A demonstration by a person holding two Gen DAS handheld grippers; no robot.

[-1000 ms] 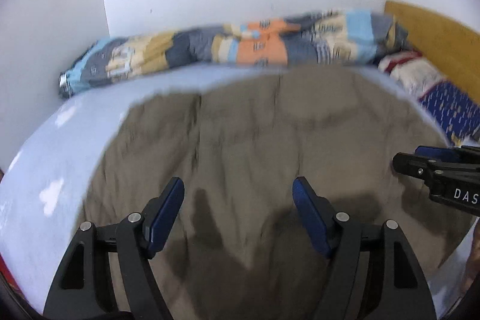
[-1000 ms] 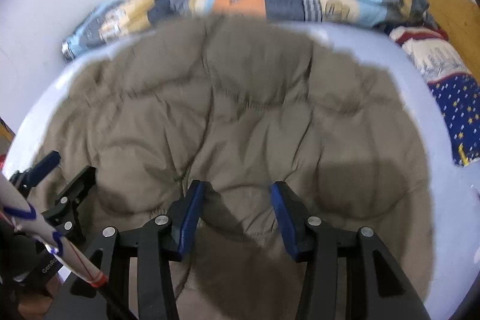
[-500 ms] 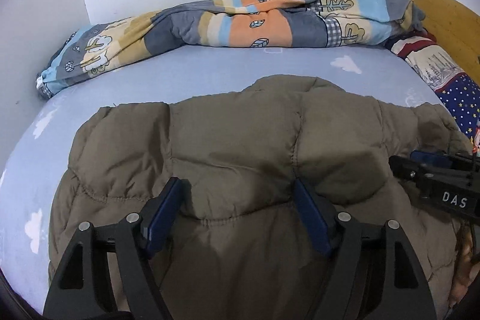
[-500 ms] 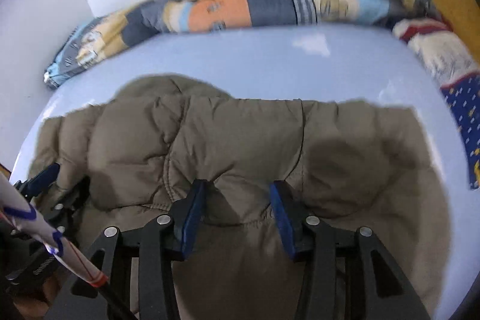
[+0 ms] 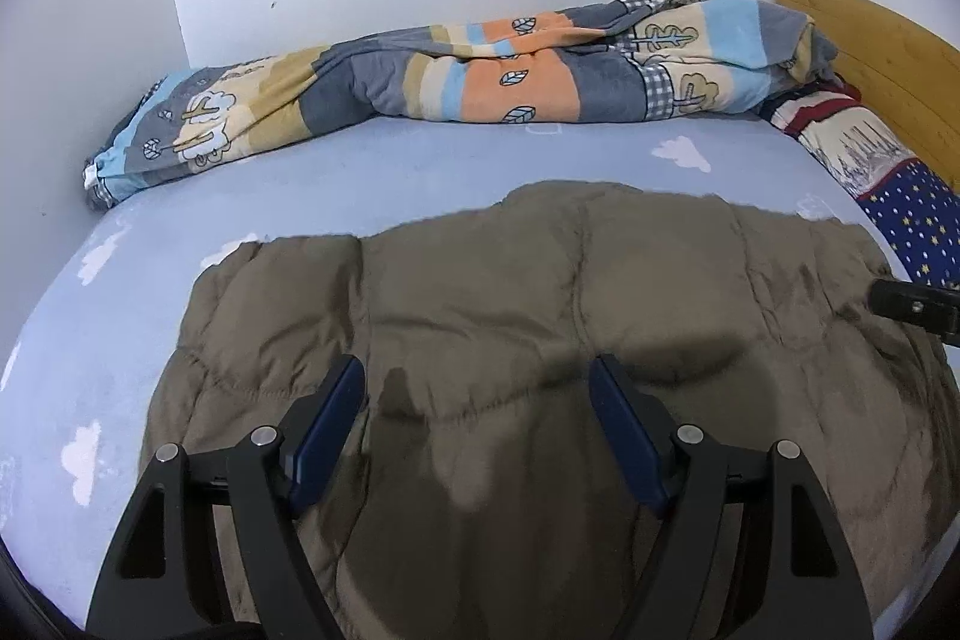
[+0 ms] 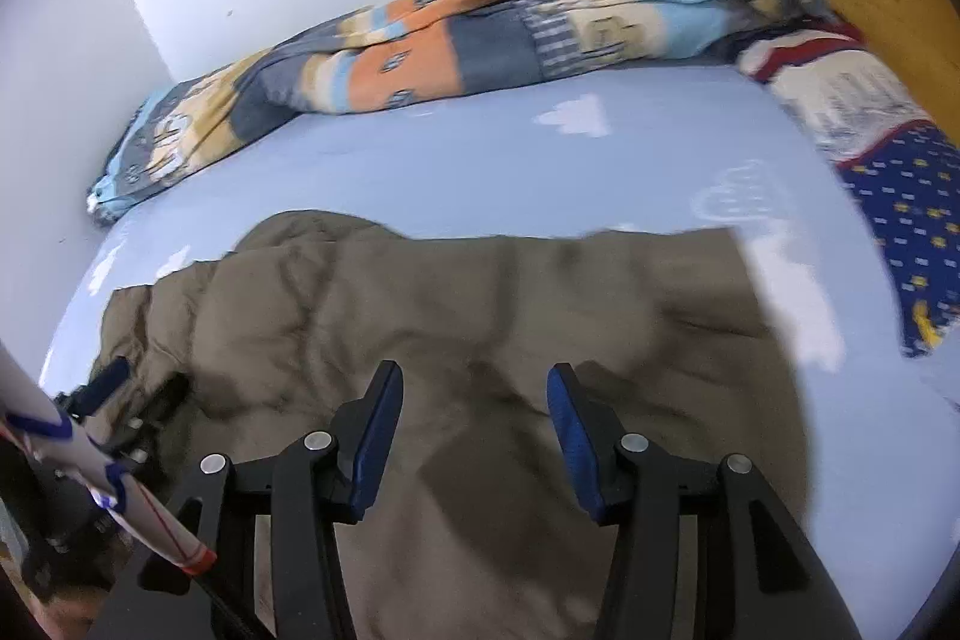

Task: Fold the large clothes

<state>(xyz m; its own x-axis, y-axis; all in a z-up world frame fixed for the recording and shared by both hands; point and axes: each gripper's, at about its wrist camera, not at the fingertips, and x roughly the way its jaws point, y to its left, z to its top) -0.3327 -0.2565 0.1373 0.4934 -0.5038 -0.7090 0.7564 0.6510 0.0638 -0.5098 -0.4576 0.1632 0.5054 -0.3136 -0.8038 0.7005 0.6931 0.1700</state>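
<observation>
Lying spread on the bed (image 5: 372, 172), puffy brown coat (image 5: 540, 292) not visibly folded; most of the folding judged left. Left hand-held gripper (image 5: 477, 394) and right hand-held gripper (image 6: 474, 400) both wide apart, gripping nothing.

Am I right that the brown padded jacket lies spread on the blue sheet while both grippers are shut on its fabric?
Not quite: the brown padded jacket does lie on the blue sheet, but the left gripper and right gripper are open, holding nothing, as each wrist view shows.
</observation>
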